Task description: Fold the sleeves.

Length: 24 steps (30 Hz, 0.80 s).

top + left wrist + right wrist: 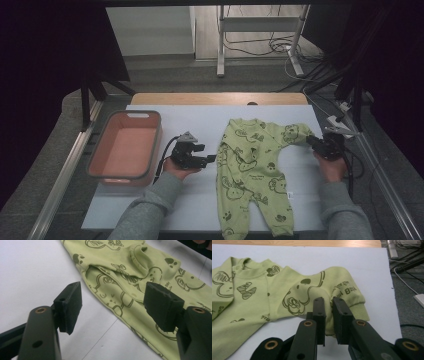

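a light green baby romper printed with dark cartoon figures is laid face up on the white sheet that covers the bench, its neck toward the far edge and its legs toward the person, with the feet reaching the near edge. the sleeve on the person's right is pinched near its cuff by the right tongs, whose jaws are pressed nearly together with a fold of the green cloth gathered between them; in the high view the right tongs are seen at the outer end of that sleeve, which is stretched outward across the sheet. the left tongs are held spread, with nothing between the jaws, and are aimed at the garment's other side, where the sleeve is seen lying folded over the body in the left gripper view; in the high view the left tongs are stopped just beside the romper's edge, apart from it. an empty pink basket is stood on the bench to the left, well apart from the garment. judged from this, the work is taken to be folding the romper and perhaps placing it in the basket, and it is at an early stage: one sleeve is gripped and not yet folded in, the body and legs are still laid out flat, and nothing has been put into the basket.
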Each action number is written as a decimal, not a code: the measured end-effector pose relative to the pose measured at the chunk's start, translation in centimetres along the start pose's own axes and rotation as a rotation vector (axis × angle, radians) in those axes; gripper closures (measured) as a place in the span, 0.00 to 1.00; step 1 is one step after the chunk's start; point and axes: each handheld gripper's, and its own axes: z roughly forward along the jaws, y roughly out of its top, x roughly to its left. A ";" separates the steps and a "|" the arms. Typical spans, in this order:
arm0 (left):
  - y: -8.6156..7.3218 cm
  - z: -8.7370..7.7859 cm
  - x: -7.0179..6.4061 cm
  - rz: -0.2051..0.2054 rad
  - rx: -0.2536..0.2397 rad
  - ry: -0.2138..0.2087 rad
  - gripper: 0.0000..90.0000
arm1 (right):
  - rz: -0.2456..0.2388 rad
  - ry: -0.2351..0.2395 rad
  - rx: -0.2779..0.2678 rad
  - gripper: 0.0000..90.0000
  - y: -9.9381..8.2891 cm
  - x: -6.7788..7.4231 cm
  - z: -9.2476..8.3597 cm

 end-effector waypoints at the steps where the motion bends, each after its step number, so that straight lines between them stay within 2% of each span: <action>1: 0.0 0.0 0.0 0.000 -0.001 0.000 0.35 | -0.004 0.001 -0.003 0.90 0.0 0.1 0.0; 4: 0.1 -0.1 -0.1 0.001 -0.003 0.005 0.34 | -0.023 -0.001 -0.019 0.90 0.2 0.5 -0.2; 13: 0.1 -0.4 0.1 -0.004 -0.013 0.003 0.34 | -0.037 0.010 -0.051 0.90 0.5 0.9 -0.6; 24: 0.2 -0.4 0.0 -0.005 -0.016 0.003 0.34 | -0.080 0.080 -0.090 0.90 1.5 3.1 -0.7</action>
